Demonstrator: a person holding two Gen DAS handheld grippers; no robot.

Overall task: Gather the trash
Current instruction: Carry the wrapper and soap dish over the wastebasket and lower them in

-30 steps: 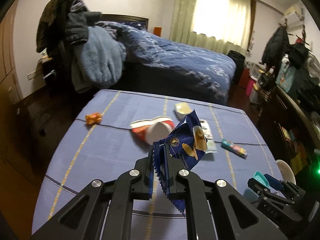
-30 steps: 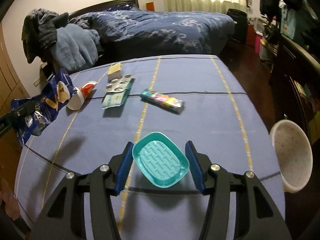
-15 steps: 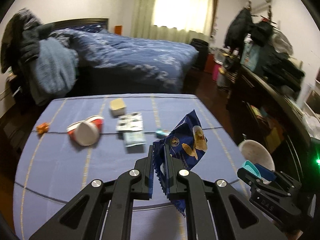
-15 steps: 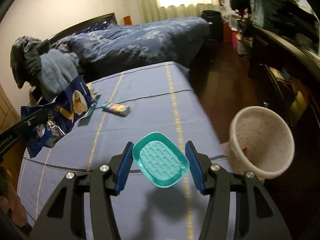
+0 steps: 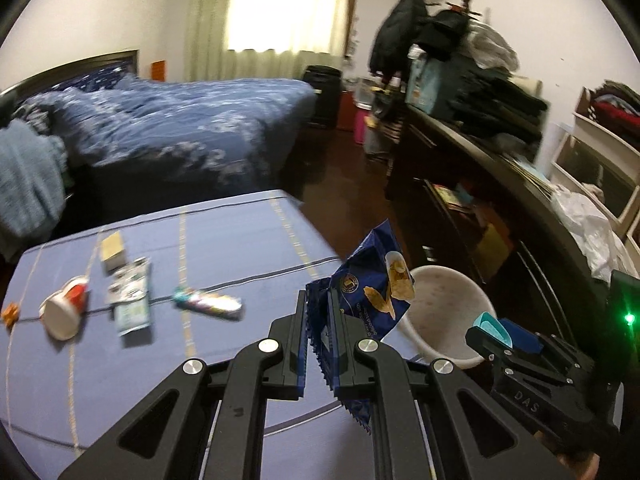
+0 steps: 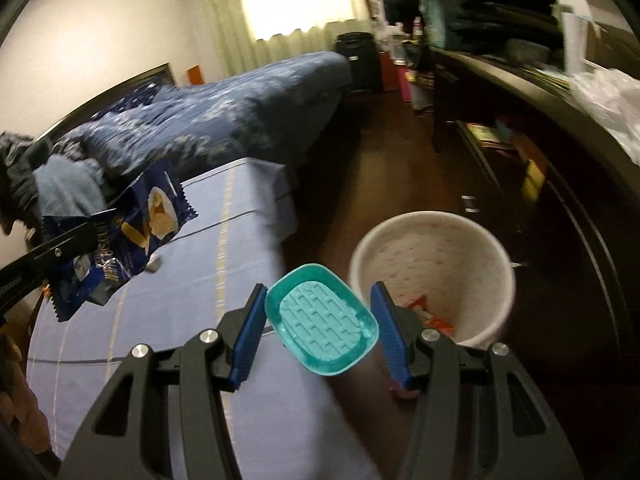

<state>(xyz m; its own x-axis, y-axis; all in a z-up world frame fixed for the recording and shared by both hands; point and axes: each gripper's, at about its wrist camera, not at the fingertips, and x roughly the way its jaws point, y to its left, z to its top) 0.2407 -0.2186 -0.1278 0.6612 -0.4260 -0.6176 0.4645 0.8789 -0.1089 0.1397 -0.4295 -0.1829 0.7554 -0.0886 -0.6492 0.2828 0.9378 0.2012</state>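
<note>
Left gripper [image 5: 319,322] clamped on crinkly dark-blue foil biscuit bag [image 5: 370,286], held up over right edge of blue striped tablecloth table [image 5: 224,248], near round white plastic bin [image 6: 432,272] on dark floor; right gripper [image 6: 319,330] pinching teal oval plastic soap dish [image 6: 322,322] just beside bin rim, some wrappers inside bin

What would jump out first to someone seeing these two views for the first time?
Probably the blue biscuit bag pinched in the left claw, held up near the table's edge. Next, the teal soap dish gripped in the right claw, right beside the white trash bin on the floor, which already holds some wrappers. Behind, a tipped paper cup and other litter lie on the blue tablecloth.
</note>
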